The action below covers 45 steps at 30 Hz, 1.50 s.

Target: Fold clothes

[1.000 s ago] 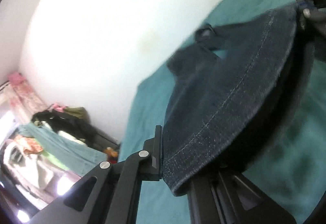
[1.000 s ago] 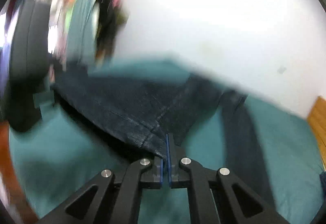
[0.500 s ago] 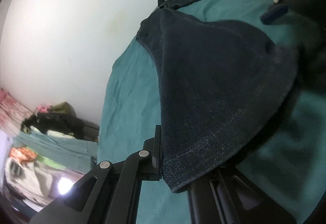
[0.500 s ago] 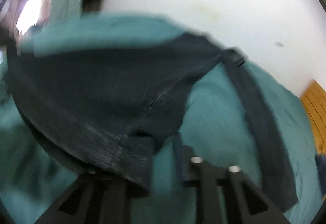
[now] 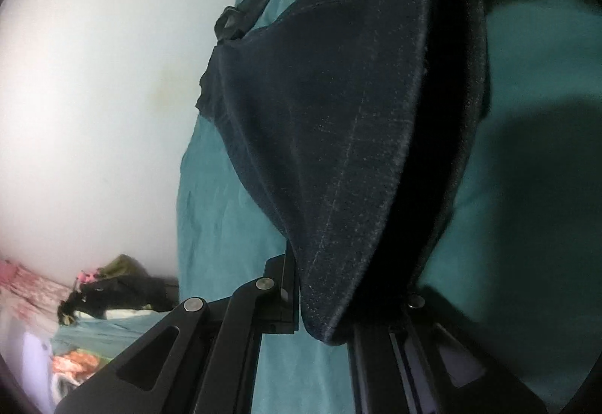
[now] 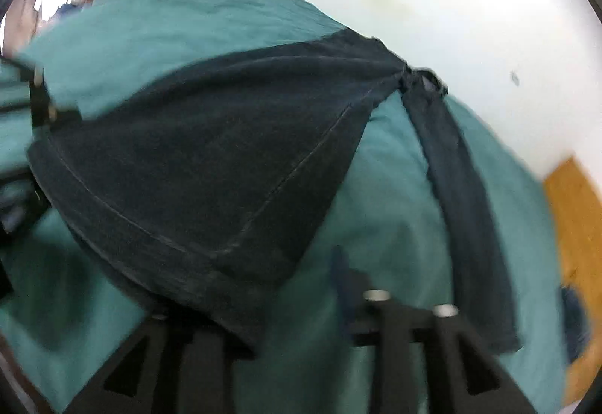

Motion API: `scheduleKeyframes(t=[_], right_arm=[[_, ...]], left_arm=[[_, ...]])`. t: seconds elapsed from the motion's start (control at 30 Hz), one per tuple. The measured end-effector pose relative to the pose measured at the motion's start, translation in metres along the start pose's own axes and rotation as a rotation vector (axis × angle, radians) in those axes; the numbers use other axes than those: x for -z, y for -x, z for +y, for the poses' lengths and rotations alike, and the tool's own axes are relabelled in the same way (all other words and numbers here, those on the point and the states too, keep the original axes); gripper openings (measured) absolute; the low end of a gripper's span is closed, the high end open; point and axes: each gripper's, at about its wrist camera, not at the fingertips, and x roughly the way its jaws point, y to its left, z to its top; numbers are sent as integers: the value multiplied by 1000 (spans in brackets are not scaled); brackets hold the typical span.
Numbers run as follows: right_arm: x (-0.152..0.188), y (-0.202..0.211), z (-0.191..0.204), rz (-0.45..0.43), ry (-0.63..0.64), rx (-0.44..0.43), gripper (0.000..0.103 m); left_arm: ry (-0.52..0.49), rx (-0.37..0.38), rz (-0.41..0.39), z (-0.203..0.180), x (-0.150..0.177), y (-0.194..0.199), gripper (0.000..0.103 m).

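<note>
The jeans (image 5: 338, 120) hang mid-frame over the bed (image 5: 225, 211), one leg trailing to upper right. The left tool (image 5: 323, 305) pinches the hem; the right tool (image 6: 301, 301) gapes wide, so that corner may slide off and spoil the fold.

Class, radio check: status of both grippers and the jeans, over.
Left gripper shut on jeans. Right gripper open, hem draped over one finger. Teal bedsheet beneath, nothing blocking.

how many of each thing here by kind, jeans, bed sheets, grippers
dark blue jeans: 1
teal bed sheet: 1
grippers: 2, the left gripper and the right gripper
total: 4
</note>
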Motion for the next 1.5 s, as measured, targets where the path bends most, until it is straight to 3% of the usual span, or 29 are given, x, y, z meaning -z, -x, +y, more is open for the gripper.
scheduleKeyframes(t=[0.03, 0.1, 0.13, 0.2, 0.23, 0.3, 0.37, 0.43, 0.5, 0.53, 0.6, 0.63, 0.67, 0.7, 0.73, 0.8, 0.83, 0.9, 0.93, 1.03, 1.13, 1.2, 1.27, 1.3, 1.33, 1.37, 1.4, 1.43, 1.5], right_arm=[[-5, 1, 6, -44, 50, 36, 45], [-13, 3, 17, -138, 150, 74, 54], [-14, 4, 22, -187, 200, 74, 55], [-14, 5, 25, -258, 255, -12, 43], [-15, 5, 11, -238, 180, -38, 16], [-16, 5, -17, -190, 14, -86, 13], [-6, -8, -38, -18, -87, -111, 16], [5, -10, -36, 44, -37, -115, 18], [4, 18, -30, -117, 64, -33, 32], [4, 33, -26, -212, 119, 13, 46], [10, 57, -11, -404, 251, 15, 66], [14, 65, -1, -481, 329, 22, 67], [18, 64, 7, -529, 404, 20, 54], [18, 58, 7, -527, 451, -56, 37], [15, 49, 2, -470, 418, -121, 8], [12, 34, -17, -351, 296, -200, 7], [11, 27, -32, -296, 210, -212, 7], [17, 9, -72, -160, 23, -200, 7], [25, 6, -76, -110, 5, -201, 7], [49, -2, -78, 9, 1, -213, 7], [49, 6, -76, 19, 32, -245, 7], [39, -1, -96, 19, 44, -254, 21], [25, -1, -118, 53, 24, -237, 55], [20, 3, -131, 79, 1, -240, 59], [13, 3, -151, 127, -47, -250, 66], [5, 3, -173, 178, -98, -261, 73], [-3, 4, -190, 228, -146, -274, 74], [-10, 4, -206, 278, -195, -286, 74], [-35, 9, -250, 361, -299, -284, 76]], left_arm=[[23, 1, 13, 2, -2, -3, 10], [49, -41, 21, 5, -3, -5, 37], [61, -63, 24, 6, -3, -5, 54], [103, -53, 26, 13, -3, -6, 62], [123, -49, 29, 16, -2, -7, 67], [162, -38, 35, 21, -1, -9, 73], [199, -27, 42, 22, -2, -11, 74], [226, -26, 19, 22, -10, -6, 76], [210, -49, 32, 15, -19, -9, 76], [198, -64, 40, 11, -24, -11, 76], [184, -78, 37, 7, -25, -11, 76], [174, -82, 34, 5, -26, -11, 76], [165, -87, 31, 3, -26, -11, 76], [155, -92, 27, 0, -27, -12, 76], [138, -94, 16, 1, -27, -9, 76], [147, -43, -7, 3, -30, -5, 76], [153, -16, -19, 4, -32, -3, 69], [165, 37, -42, 6, -36, 1, 16], [170, 64, -53, 7, -37, 3, 6], [198, 111, -92, 8, -53, 15, 5], [187, 141, -6, -5, -56, 1, 5], [183, 140, 40, -8, -54, -7, 6], [171, 115, 65, -9, -57, -8, 11], [175, 107, 87, -5, -59, -3, 14], [181, 100, 110, 0, -62, 3, 32], [186, 93, 133, 5, -65, 9, 61], [211, 100, 164, 15, -70, 15, 72], [250, 126, 212, 31, -78, 19, 80], [330, 182, 311, 63, -94, 26, 80]])
